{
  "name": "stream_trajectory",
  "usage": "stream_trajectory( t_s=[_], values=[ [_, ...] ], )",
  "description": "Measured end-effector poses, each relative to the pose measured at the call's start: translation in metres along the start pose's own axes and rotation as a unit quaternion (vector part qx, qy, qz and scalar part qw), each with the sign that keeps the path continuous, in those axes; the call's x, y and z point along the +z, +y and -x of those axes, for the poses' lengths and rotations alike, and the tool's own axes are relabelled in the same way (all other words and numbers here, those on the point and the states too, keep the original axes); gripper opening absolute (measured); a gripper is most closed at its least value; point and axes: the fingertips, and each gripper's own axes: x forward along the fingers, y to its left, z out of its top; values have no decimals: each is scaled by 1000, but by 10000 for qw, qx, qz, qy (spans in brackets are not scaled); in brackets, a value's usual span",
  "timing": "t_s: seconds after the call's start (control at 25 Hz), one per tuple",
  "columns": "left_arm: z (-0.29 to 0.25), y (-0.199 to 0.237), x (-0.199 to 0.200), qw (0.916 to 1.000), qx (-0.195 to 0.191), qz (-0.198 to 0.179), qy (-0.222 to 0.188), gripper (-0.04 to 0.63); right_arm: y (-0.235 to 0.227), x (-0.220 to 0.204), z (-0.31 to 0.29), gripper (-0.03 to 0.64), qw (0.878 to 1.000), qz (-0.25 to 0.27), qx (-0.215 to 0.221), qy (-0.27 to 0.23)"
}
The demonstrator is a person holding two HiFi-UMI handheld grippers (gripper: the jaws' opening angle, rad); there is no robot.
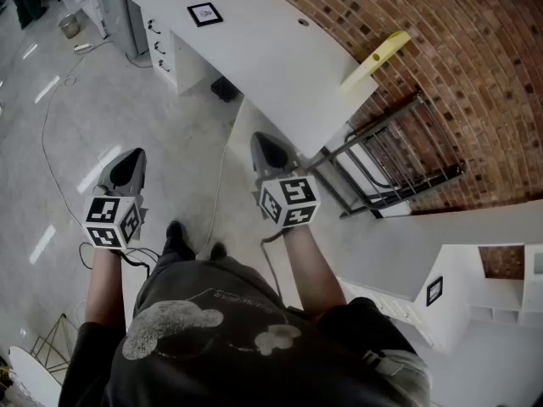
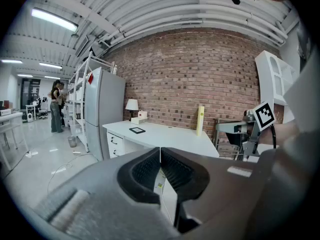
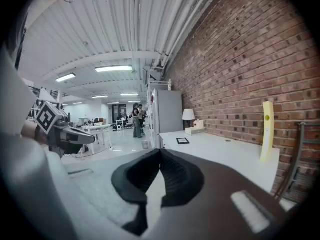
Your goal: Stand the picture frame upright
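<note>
Both shut w/ nothing between the pads: left hand-held gripper [image 1: 127, 168] & right hand-held gripper [image 1: 273, 155] hang clear of the bench [image 1: 280, 66]. Picture frame [image 1: 204, 13] lies flat on it, well ahead of both. Prob best: get close first, open one wide, nip one edge of the frame, tip it up slowly w/ the other steadying the base. No legible writing; frame's print too small to read.

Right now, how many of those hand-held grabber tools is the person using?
2. The left gripper is held out over the floor. The right gripper is close to the near edge of the white desk. Both are shut and empty. None seem hidden.
</note>
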Motion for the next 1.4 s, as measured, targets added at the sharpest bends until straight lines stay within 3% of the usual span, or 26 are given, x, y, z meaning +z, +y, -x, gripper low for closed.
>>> stream_trajectory(
  t_s=[0.16, 0.44, 0.68, 0.72, 0.8, 0.84, 0.92, 1.04, 1.4],
  values=[
    [7, -17, -1, 9999, 59, -109, 30, 15, 3, -1, 11, 5, 9999, 38, 148, -25],
    [29, -48, -24, 9999, 58, 74, 107, 15, 6, -24, 28, 5, 9993, -118, 328, 133],
    [41, -33, -24, 9982, 566, 177, -36, 22, 18, -26, 24, 5, 9976, -291, 630, 31],
    [41, -30, -23, 9981, 594, 182, -56, 39, 18, -27, 22, 5, 9970, -383, 672, 13],
    [37, -25, -22, 9981, 568, 253, -35, 146, 18, -27, 16, 5, 9960, -518, 725, 14],
    [34, -22, -22, 9981, 546, 300, -13, 182, 18, -28, 11, 44, 9956, -559, 753, 33],
    [28, -13, -23, 9978, 532, 396, -5, 244, 18, -30, -1, 208, 9949, -639, 773, 98],
    [14, 6, -30, 9969, 531, 585, -46, 338, 16, -35, -20, 261, 9952, -696, 662, 195],
    [-66, 114, -18, 9960, 304, 842, 36, 367, 10, -25, -133, 261, 9963, -649, 274, 488]
  ],
)
